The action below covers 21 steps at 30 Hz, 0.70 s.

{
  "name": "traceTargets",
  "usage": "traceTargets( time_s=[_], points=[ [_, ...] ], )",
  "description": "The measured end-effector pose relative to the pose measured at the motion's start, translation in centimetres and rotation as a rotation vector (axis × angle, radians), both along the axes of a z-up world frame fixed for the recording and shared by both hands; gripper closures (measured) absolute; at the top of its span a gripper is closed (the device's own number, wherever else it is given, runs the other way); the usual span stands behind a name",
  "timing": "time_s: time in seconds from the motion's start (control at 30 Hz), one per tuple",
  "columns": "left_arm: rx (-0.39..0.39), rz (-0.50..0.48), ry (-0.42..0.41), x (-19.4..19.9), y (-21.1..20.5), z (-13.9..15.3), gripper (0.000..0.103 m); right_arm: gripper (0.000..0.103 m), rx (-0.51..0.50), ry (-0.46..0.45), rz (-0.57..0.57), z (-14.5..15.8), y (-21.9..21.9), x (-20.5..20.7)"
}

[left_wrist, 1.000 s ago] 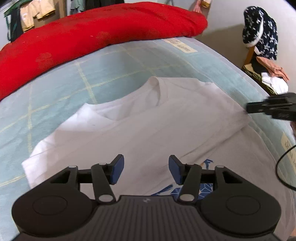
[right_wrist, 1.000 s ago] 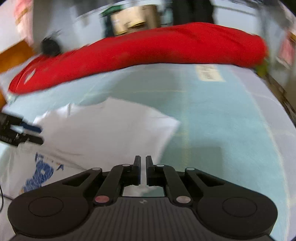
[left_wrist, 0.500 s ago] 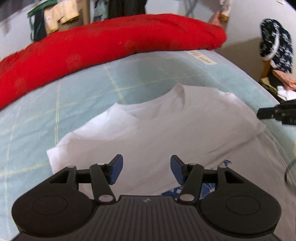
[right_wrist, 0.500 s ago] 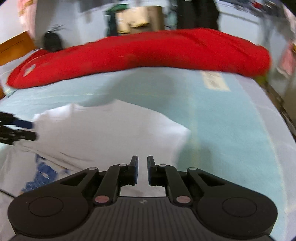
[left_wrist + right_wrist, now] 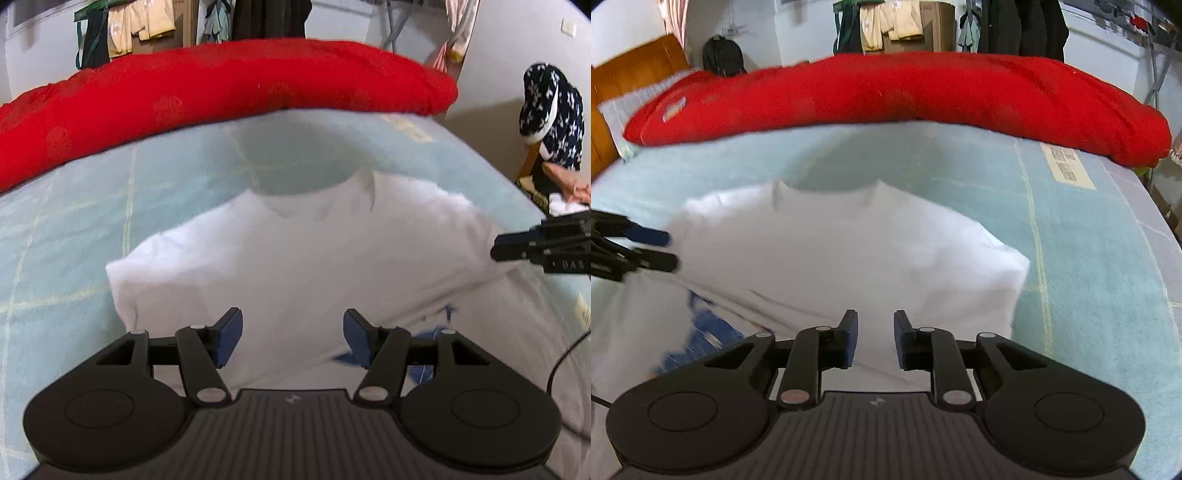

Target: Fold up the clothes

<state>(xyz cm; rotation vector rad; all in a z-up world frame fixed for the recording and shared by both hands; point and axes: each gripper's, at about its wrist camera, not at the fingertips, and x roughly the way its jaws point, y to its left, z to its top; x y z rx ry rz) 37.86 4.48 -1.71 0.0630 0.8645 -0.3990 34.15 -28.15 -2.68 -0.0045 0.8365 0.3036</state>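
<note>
A white T-shirt (image 5: 303, 254) with a blue print lies on the pale green bed, its upper half folded over toward me, collar at the far side. In the right wrist view the same white T-shirt (image 5: 849, 251) fills the middle. My left gripper (image 5: 292, 334) hovers over the shirt's near part, its jaws opening, nothing between them. My right gripper (image 5: 875, 338) hangs over the folded edge, jaws opening with a small gap and no cloth in it. Each gripper shows at the edge of the other's view.
A long red quilt (image 5: 221, 99) lies across the far side of the bed (image 5: 1089, 258). Clothes hang on a rack behind it. A patterned dark garment (image 5: 550, 110) sits on a chair beyond the bed's right edge. A wooden headboard (image 5: 631, 81) stands at far left.
The right gripper's jaws went from shut to a small gap. The left jaws widened a little. Both views shifted, bringing the folded shirt more to the centre.
</note>
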Motion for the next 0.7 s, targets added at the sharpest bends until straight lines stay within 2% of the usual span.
traceTargets(
  time_s=[0.03, 0.13, 0.17, 0.2, 0.3, 0.4, 0.53, 0.63, 0.7],
  points=[
    [0.004, -0.007, 0.008, 0.1, -0.1, -0.2, 0.041, 0.07, 0.015, 0.004, 0.002, 0.3, 0.4, -0.1],
    [0.028, -0.006, 0.07, 0.1, 0.2, -1.4, 0.042, 0.066, 0.02, 0.007, 0.016, 0.4, 1.9, -0.6],
    [0.02, -0.005, 0.074, -0.3, 0.7, -1.4, 0.046, 0.066, 0.013, 0.023, 0.017, 0.1, 2.4, -0.8],
    [0.012, -0.004, 0.078, -0.7, 1.1, -1.4, 0.046, 0.066, 0.004, 0.041, 0.01, -0.3, 2.7, -1.0],
    [-0.01, -0.035, 0.033, -2.6, 1.9, 0.7, 0.043, 0.066, -0.008, 0.079, -0.011, -0.5, 2.7, -3.2],
    [-0.037, -0.084, 0.024, -4.3, 2.3, 2.5, 0.042, 0.061, 0.034, 0.101, -0.038, 0.9, 2.0, -6.1],
    [-0.049, -0.137, 0.1, -6.5, 1.8, 2.1, 0.041, 0.047, 0.043, 0.134, -0.056, 1.9, 2.3, -9.2],
    [-0.068, -0.141, 0.167, -8.5, 1.5, 0.6, 0.041, 0.046, 0.006, 0.17, -0.055, 0.5, 3.2, -10.3],
    [-0.055, -0.119, 0.213, -9.8, 1.3, -1.0, 0.04, 0.046, 0.003, 0.184, -0.032, -0.8, 3.7, -10.6]
  ],
)
